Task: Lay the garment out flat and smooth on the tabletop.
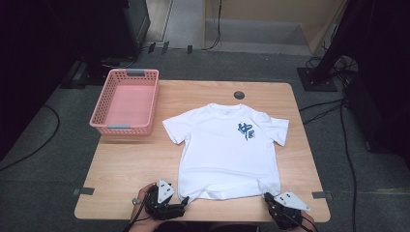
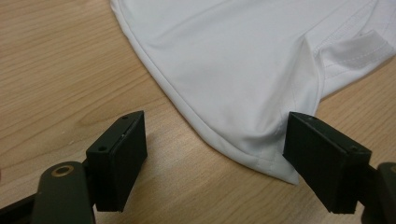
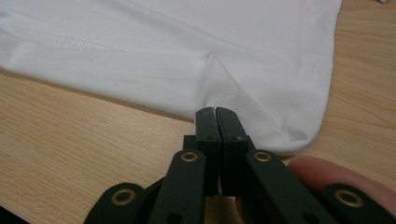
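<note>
We see white T-shirt (image 1: 227, 150) flat, centre frame on table (image 1: 130, 164). Right gripper (image 3: 215, 111) pinches hem, lower right, for lifting. Left gripper (image 2: 212, 154) spread, straddling lower-left hem corner, ready to clamp.

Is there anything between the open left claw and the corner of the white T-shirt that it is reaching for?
Nothing visible. The left claw stands open around the hem corner of the white T-shirt; one jaw is already at the cloth and bare table lies under the other.
</note>
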